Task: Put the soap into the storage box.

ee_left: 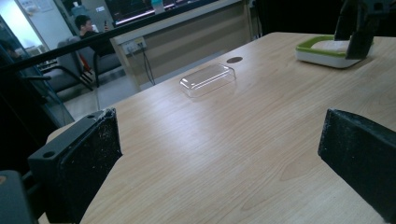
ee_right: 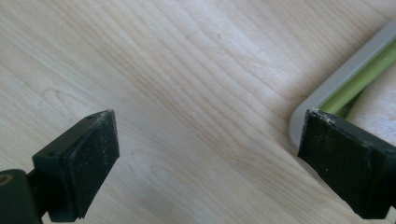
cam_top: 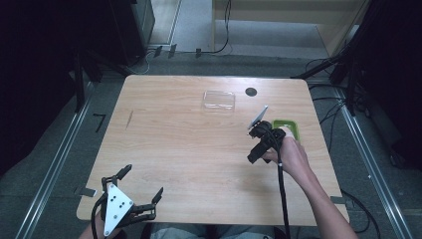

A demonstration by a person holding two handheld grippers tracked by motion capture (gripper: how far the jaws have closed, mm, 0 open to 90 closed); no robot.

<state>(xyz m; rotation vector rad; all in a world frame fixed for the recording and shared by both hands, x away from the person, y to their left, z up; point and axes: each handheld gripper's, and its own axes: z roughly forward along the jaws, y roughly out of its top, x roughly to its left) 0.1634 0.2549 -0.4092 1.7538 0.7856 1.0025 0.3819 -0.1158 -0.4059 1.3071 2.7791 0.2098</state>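
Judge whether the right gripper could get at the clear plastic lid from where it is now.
Probably yes: the right gripper is open and holds nothing, and bare table lies between it and the clear lid, with nothing in the way.

One lid — one tray.

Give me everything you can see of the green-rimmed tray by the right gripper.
The green-rimmed tray is a shallow rounded-rectangle dish that looks like plastic: pale grey-white outer wall, lime-green rim, something pale inside. It lies flat on the wooden table near the right edge, well apart from the clear lid farther back. The right gripper hangs over its near corner with jaws open and nothing between them; whether one jaw touches the rim cannot be told.
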